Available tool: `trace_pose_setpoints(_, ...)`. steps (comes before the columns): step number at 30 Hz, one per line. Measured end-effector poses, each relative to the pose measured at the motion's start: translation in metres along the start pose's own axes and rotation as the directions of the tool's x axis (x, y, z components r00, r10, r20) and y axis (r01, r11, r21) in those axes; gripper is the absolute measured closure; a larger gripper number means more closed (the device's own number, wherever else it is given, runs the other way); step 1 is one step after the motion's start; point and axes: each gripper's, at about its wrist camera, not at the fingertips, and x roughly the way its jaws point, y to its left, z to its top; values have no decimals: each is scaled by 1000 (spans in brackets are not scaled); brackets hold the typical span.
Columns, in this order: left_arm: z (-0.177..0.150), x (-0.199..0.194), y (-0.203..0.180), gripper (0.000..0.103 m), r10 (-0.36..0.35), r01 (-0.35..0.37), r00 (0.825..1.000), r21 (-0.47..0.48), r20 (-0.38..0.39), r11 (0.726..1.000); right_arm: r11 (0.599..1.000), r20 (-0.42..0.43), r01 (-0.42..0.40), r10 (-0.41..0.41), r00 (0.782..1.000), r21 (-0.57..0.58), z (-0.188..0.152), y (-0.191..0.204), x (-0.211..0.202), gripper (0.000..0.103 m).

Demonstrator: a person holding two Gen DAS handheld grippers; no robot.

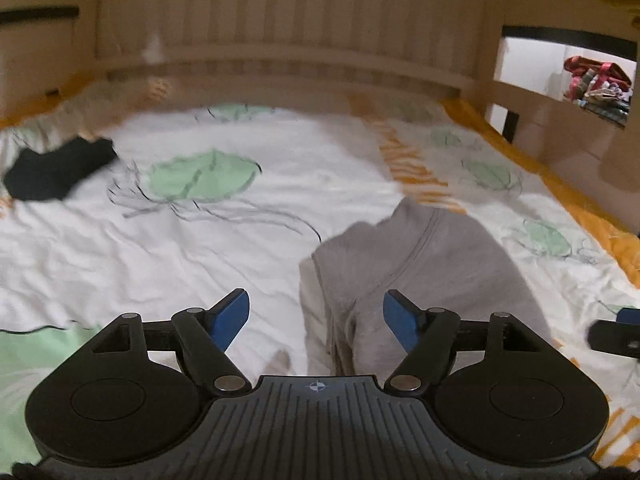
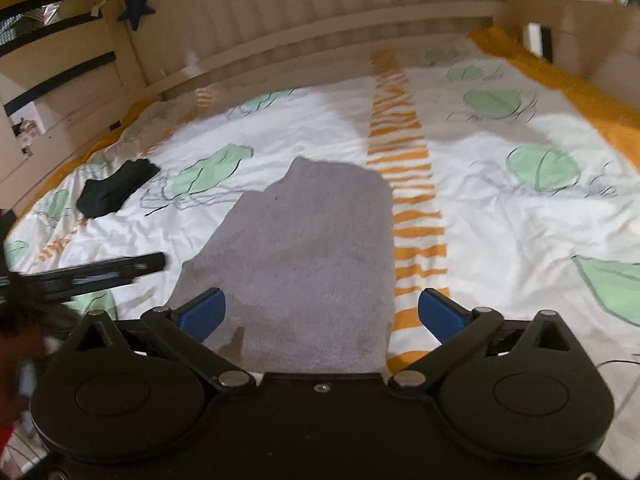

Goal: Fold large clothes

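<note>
While both grippers hover with jaws apart, left gripper (image 1: 316, 316), right gripper (image 2: 322, 312), folded grey garment (image 2: 304, 248) on patterned bedspread (image 2: 500, 208), black cloth (image 2: 116, 190) apart.

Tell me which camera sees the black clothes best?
The right wrist view: the black clothes lie whole and fairly sharp on the bedspread, left of the grey top. The left wrist view also shows the black clothes, but blurred and near the picture's left edge.
</note>
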Motion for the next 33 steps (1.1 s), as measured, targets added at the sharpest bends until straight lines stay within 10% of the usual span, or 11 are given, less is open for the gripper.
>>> trace_pose_setpoints(10, -7, -47, -35, 28, 99, -97, 991, 28, -89, 995, 984, 130, 164, -154, 980, -72, -6, 29, -43, 1)
trace_pose_setpoints(33, -52, -75, -66, 28, 25, -19, 981, 31, -191, 999, 996, 0, 83, -83, 997, -40, -43, 17, -69, 1)
